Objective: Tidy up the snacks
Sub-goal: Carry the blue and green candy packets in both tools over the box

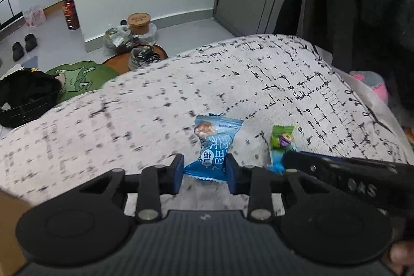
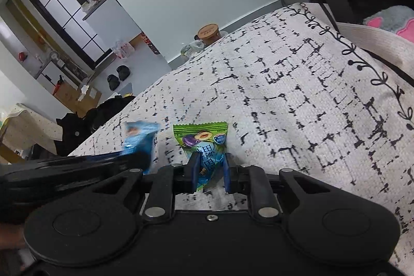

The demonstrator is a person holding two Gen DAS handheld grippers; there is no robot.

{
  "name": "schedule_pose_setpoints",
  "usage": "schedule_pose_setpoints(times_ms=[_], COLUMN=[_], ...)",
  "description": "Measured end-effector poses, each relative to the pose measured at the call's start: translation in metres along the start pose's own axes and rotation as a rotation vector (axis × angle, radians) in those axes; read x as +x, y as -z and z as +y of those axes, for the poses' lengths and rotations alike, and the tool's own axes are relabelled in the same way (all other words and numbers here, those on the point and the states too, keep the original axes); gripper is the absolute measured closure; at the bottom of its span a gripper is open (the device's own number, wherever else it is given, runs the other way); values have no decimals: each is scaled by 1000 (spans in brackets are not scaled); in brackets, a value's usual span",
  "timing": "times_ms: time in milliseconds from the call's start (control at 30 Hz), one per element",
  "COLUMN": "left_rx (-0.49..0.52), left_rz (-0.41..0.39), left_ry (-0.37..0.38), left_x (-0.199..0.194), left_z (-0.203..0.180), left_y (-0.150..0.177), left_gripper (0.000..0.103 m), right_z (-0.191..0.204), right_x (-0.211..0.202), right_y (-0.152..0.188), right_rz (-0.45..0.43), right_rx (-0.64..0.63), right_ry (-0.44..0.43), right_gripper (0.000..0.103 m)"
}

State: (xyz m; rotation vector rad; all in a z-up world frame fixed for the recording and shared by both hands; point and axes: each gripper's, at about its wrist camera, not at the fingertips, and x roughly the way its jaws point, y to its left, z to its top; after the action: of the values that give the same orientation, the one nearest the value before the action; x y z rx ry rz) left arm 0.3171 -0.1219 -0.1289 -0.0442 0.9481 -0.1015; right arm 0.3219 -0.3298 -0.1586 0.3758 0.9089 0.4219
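A blue snack packet (image 1: pixel 212 136) lies on the white cloth with black dashes (image 1: pixel 129 107). My left gripper (image 1: pixel 205 168) is shut on its lower half, and the wrapper is pinched narrow between the blue pads. Just to its right lies a green snack packet (image 1: pixel 280 140) with a plum picture. In the right wrist view, my right gripper (image 2: pixel 208 172) is shut on that green packet (image 2: pixel 201 136), squeezing its lower end. The blue packet (image 2: pixel 139 136) shows blurred at its left, behind the other gripper's black body.
A black basket (image 1: pixel 26 100) and a green printed cloth (image 1: pixel 77 79) lie past the cloth's left edge. A cardboard corner (image 1: pixel 10 211) shows at the lower left. A dark coat (image 1: pixel 362 4) hangs at the right above a pink and grey plush (image 1: pixel 372 84). Jars and bags (image 1: pixel 139 22) stand on the floor.
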Motion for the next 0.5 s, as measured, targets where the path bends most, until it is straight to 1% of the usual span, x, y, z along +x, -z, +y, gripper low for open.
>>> schedule_pose_setpoints(times_ms=[133,267,500], left_rx=[-33,-70,-121], left_rz=[-28,-52,-104], left_ry=[-5,-40,-91], left_x=[-37,-71,-120], left_z=[21,45,75], left_y=[7,20,44], left_gripper=[71,71,71], right_z=[9,19,46], right_x=[0,-5,-26], right_y=[6,12,16], right_rz=[15,24,-11], right_rx=[-12,-48,-102], right_ry=[-13,-23,-52], right_gripper=[85,85,85])
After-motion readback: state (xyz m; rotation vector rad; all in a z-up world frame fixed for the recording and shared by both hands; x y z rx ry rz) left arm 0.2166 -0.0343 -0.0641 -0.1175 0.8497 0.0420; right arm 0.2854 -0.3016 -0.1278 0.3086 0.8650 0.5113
